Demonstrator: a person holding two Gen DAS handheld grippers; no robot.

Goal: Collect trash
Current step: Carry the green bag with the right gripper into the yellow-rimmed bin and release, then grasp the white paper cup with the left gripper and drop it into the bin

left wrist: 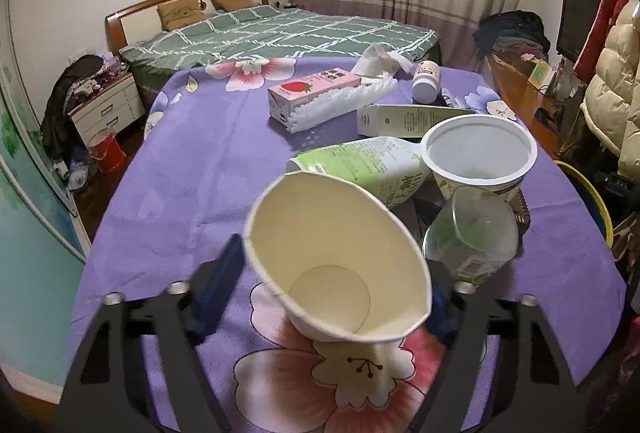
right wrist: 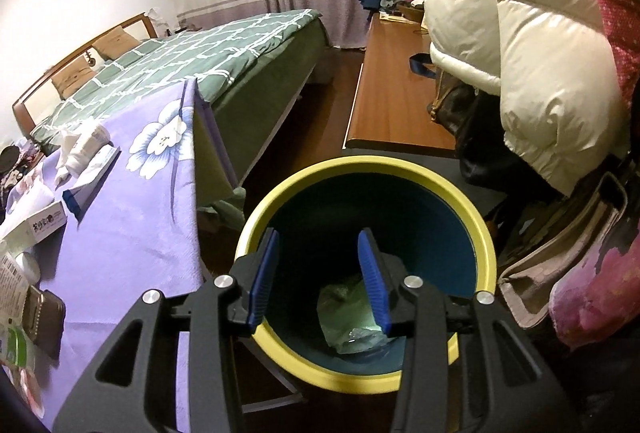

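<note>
On purple cloth: L gripper [left wrist: 336, 293] clamped on squashed paper cup [left wrist: 340, 265].
R gripper [right wrist: 318, 273], jaws apart w/ nothing between, over yellow-rimmed bin [right wrist: 486, 233]; crumpled wrapper [right wrist: 352, 321] inside.

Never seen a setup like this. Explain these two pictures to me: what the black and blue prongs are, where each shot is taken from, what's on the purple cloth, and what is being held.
The prongs are two hand-held grippers, one in each of a person's hands. Each carries a wide-angle camera looking along its fingers.

The left wrist view shows the left gripper around a squashed paper cup, its rim pinched oval between the blue pads. Beyond it on the purple flowered cloth lie a clear plastic bottle, a white tub, a green carton, a pink strawberry carton, tissue and a small white jar.

The right wrist view shows the right gripper, open and empty, above a yellow-rimmed bin with crumpled clear plastic inside.
</note>
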